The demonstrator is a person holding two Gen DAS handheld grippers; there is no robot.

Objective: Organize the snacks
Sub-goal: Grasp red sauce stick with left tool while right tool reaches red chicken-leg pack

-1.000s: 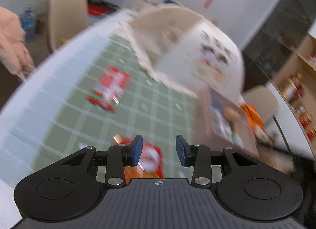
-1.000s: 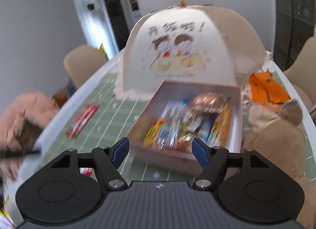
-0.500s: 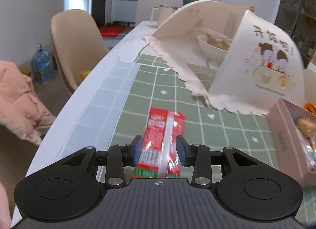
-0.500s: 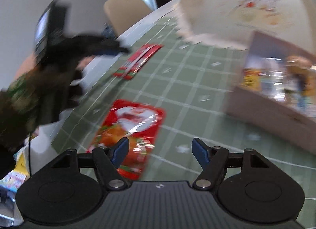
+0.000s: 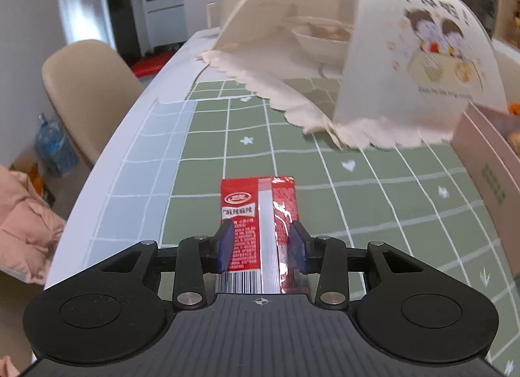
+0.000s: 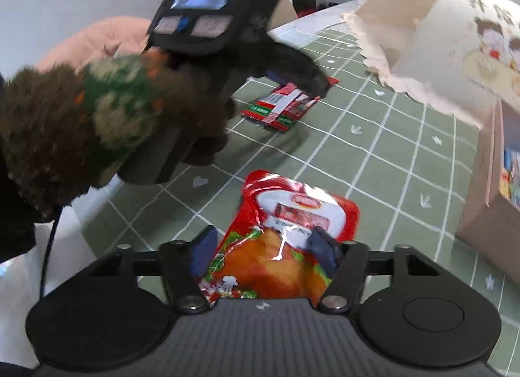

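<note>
The left gripper [image 5: 261, 248] sits low over a slim red snack packet [image 5: 258, 214] lying flat on the green grid tablecloth [image 5: 373, 201]; the packet's long axis runs straight away from the camera, logo end far, barcode end nearest the gripper body; the blue fingertips [image 5: 225, 247] flank its two long edges, partly open, and whether they press it I cannot tell. In the right wrist view the same packet [image 6: 286, 105] lies aslant under the tip of that gripper [image 6: 302, 81], which a sleeved hand [image 6: 201, 110] holds.

The right gripper [image 6: 265, 248] straddles a larger red and orange snack bag [image 6: 286, 247]; the bag's long axis points ahead and slightly right, white label end far; the jaws stand fairly wide, the fingertips [image 6: 321, 247] seemingly touching the crinkled bag, though blur leaves the grip uncertain.

Beyond, a cream mesh food cover [image 5: 373, 51] with a cartoon print stands on the cloth with a bowl [image 5: 321, 35] under it; a pink box [image 5: 487, 175] stands at the right edge, holding snacks [image 6: 510, 175]. A beige chair [image 5: 87, 84] stands beside the white table edge [image 5: 130, 123]; a water bottle [image 5: 53, 142] is on the floor behind it.
</note>
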